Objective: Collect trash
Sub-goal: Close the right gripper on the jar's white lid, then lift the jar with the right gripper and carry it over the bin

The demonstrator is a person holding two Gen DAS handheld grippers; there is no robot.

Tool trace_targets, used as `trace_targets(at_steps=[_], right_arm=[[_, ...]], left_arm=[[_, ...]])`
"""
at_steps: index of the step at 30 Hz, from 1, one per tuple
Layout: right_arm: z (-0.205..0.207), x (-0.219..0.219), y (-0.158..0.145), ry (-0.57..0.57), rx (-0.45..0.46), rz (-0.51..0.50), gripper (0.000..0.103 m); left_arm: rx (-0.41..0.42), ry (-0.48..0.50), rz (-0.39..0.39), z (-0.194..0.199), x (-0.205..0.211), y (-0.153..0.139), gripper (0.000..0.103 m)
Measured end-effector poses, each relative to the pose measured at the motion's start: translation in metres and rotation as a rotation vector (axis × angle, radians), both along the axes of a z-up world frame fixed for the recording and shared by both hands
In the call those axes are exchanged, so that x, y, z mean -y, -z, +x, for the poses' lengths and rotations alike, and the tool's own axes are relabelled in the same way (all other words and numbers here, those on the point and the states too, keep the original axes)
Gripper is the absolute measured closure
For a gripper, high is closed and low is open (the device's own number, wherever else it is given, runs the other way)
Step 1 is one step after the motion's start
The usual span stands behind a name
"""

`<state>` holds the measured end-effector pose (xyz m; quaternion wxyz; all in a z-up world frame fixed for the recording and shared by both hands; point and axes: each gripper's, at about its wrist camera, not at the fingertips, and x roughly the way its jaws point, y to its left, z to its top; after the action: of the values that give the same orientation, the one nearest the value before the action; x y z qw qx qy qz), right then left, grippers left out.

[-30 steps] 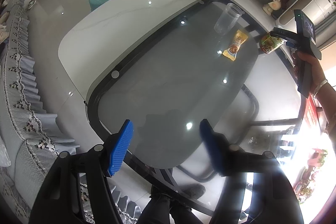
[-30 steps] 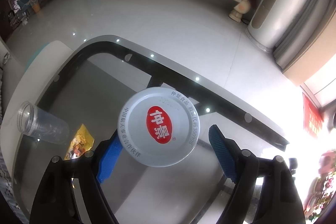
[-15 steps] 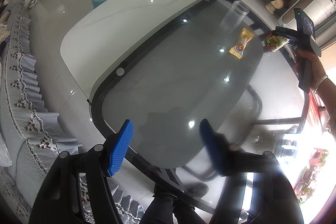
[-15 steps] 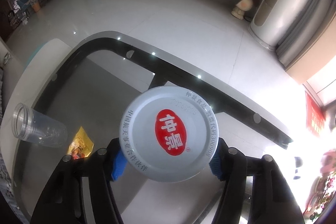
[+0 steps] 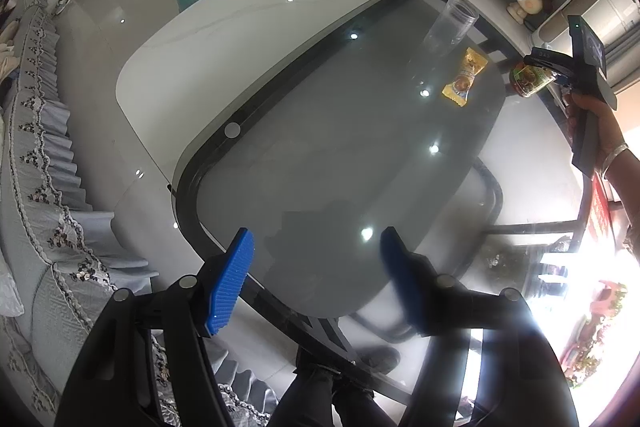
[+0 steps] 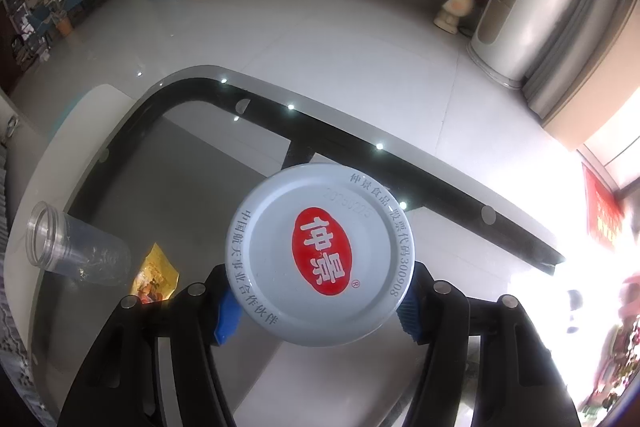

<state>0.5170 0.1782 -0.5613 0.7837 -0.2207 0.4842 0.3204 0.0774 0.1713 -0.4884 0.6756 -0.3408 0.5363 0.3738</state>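
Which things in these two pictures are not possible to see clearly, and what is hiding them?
- Right wrist view: jar body, hidden under its own lid; right tongs pads mostly covered by the lid.
- Right wrist view: snack packet, lower part behind the tongs' frame.
- Left wrist view: jar label, too small to read.
- Both views: right edge washed out by glare.

A jar with a white lid bearing a red oval logo stands upright near the glass surface's edge, a clear plastic cup lies on its side, and a yellow snack wrapper lies flat just beside it.
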Motion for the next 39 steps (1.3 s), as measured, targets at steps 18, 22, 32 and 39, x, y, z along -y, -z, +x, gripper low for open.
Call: trace_targets(at_steps=[18,22,32,39], right_arm=[[-0.009,0.015,-0.012,-0.024,0.015,0.011,0.043],[-0.009,0.026,-0.014,-0.02,0.015,0.005,0.043],[-0.004,0.063,-0.019,-0.001,0.016,-0.005,0.043],[0.0,0.088,-0.021,0.017,0.015,-0.01,0.043]], left_arm=[[0.021,0.034,0.011,0.011,0.013,-0.008,0.038],[0.029,0.049,0.015,0.018,0.019,-0.011,0.038],[0.035,0.076,0.017,0.032,0.038,-0.017,0.038],[0.042,0.11,0.018,0.045,0.05,-0.022,0.038]])
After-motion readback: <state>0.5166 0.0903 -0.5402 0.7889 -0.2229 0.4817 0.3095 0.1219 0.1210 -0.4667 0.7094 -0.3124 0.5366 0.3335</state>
